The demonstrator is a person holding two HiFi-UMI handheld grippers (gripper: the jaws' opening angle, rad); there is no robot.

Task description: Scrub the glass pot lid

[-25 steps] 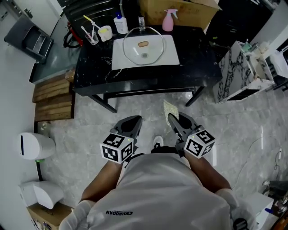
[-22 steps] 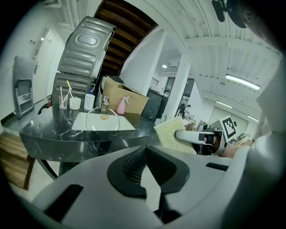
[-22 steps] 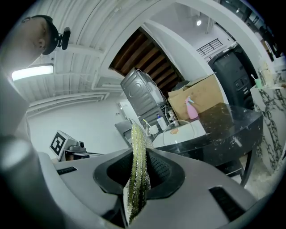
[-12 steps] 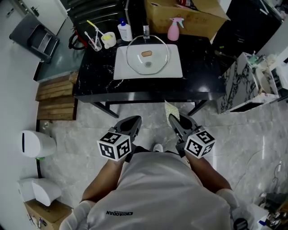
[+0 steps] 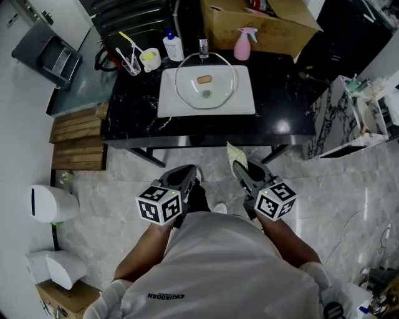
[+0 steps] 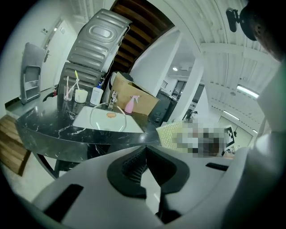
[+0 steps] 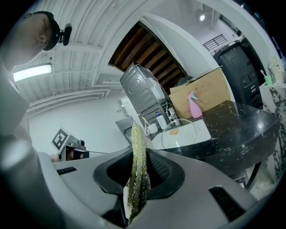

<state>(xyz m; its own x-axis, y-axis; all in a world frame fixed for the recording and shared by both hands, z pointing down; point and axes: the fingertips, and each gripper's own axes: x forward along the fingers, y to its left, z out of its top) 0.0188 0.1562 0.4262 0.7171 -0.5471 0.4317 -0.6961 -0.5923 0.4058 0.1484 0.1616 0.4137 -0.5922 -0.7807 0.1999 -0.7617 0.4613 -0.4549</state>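
The glass pot lid point(image 5: 206, 80) lies in a white basin point(image 5: 246, 103) on the black marble table point(image 5: 280, 106), far ahead of both grippers. The lid also shows in the left gripper view point(image 6: 107, 120) and, small, in the right gripper view point(image 7: 178, 135). My left gripper point(image 5: 192, 174) hangs low by the person's body, shut with nothing in it point(image 6: 145, 151). My right gripper point(image 5: 238, 166) is shut on a yellow-green scouring pad point(image 5: 234, 152), which stands edge-on between the jaws point(image 7: 136, 170). Both grippers are short of the table's front edge.
A pink spray bottle point(image 5: 242, 42), a cardboard box point(image 5: 262, 19), a white bottle point(image 5: 169, 45) and a cup with toothbrushes point(image 5: 148, 59) stand behind the basin. Wooden steps point(image 5: 78, 140) and white bins point(image 5: 50, 202) are at left, a marble-patterned cabinet point(image 5: 340, 115) at right.
The person has stepped closer to the table, so the basin and lid sit lower in the head view. Both grippers keep their pose, the pad still held.
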